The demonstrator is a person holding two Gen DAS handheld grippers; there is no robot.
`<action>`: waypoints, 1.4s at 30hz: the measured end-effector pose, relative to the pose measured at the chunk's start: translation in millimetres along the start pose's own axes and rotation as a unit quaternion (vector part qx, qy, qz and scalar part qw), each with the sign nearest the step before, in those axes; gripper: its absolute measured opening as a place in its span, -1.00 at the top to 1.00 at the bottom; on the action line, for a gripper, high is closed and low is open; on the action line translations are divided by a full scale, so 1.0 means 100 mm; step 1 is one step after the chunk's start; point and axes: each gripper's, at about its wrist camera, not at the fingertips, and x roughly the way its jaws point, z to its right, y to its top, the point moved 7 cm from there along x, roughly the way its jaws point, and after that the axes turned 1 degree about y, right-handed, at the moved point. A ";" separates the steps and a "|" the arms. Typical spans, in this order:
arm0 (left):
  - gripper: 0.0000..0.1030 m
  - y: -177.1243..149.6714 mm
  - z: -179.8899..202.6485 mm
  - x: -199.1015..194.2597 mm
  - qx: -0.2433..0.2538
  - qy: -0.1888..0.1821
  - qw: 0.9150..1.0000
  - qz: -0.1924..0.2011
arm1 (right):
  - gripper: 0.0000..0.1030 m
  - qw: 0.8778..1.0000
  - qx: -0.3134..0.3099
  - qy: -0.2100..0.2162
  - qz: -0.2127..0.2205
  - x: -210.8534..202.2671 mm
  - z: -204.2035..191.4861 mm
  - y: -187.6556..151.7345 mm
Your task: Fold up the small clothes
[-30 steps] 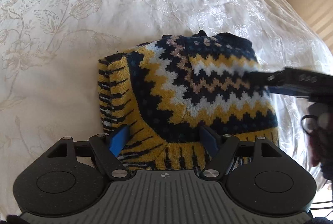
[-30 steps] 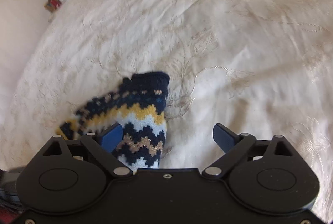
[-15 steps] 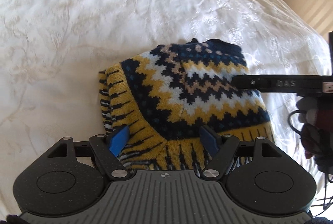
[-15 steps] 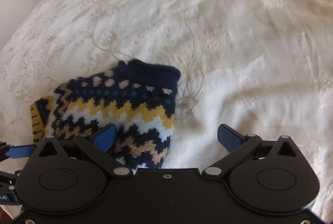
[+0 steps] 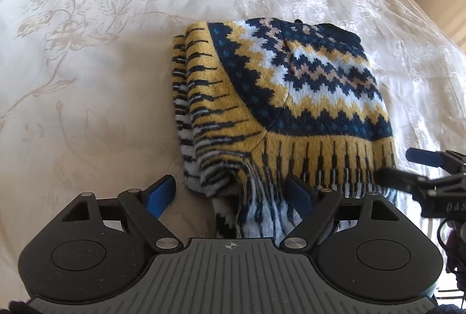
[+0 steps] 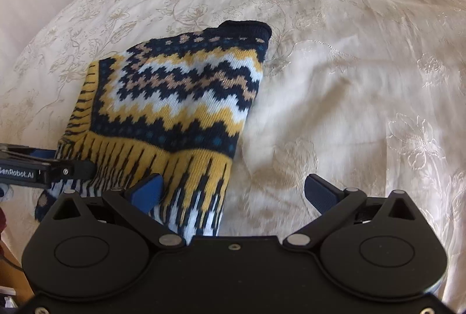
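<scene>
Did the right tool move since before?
Yes. Against the sweater, the right tool went from zigzag band to striped hem, jaws opening wider, hem corner between them.

Left claw (image 5: pixel 231 194) is showing a grey ribbed top plate with a small crosshair mark at its front edge, black round-lobed housings on both sides, each with a recessed disc. Black linkage arms are running forward on silver pivot pins, ending in blue pads (image 5: pixel 160 193). Right claw (image 6: pixel 233 194) is wearing the same layout but with a plain matte black plate, one small screw at centre front, silver pivots and blue pads (image 6: pixel 320 193). White lettering is showing on each claw's black side when seen from the other camera.
</scene>
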 end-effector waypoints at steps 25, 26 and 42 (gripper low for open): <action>-0.91 -0.09 0.22 -0.98 -0.055 0.062 0.989 0.122 | -0.99 0.994 -0.078 0.056 0.046 -0.63 -0.06 0.06; -0.92 -0.06 0.25 -1.05 -0.052 0.066 0.988 0.132 | -0.99 0.994 -0.075 0.055 0.054 -0.67 -0.05 0.10; -0.91 0.29 0.60 -1.96 0.011 0.189 0.955 0.226 | -0.99 0.985 -0.006 0.054 0.166 -1.43 -0.26 0.35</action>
